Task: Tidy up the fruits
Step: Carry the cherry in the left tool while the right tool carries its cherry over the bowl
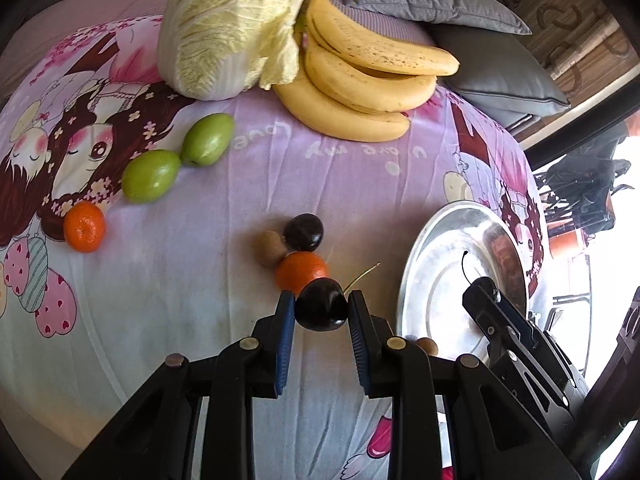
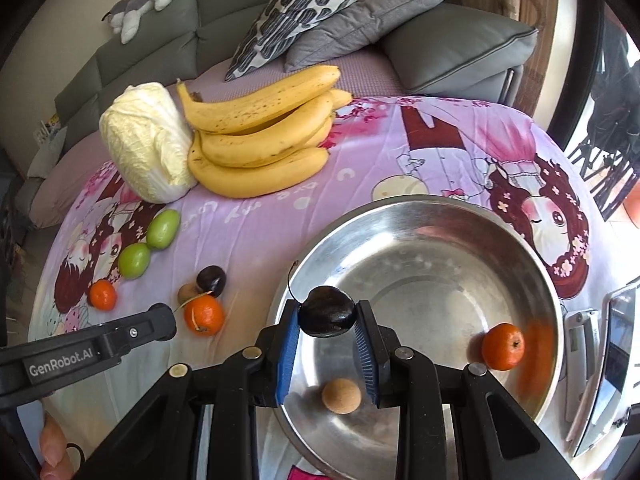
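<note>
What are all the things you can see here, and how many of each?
Bananas: one bunch, yellow, far side of the cloth beside the cabbage.
Napa cabbage: one, pale yellow-white, left of the bananas.
Green fruits: two, green, touching, left side.
Tangerines: three, orange; two on the cloth, one in the bowl.
Cherries: three, dark; one on the cloth, one in each gripper.
Longans: two, tan; one in the bowl, one on the cloth.
Steel bowl: one, silver, right side.
Cloth: one, purple cartoon print.
Left gripper: shut on a cherry.
Right gripper: holds a cherry over the bowl.
</note>
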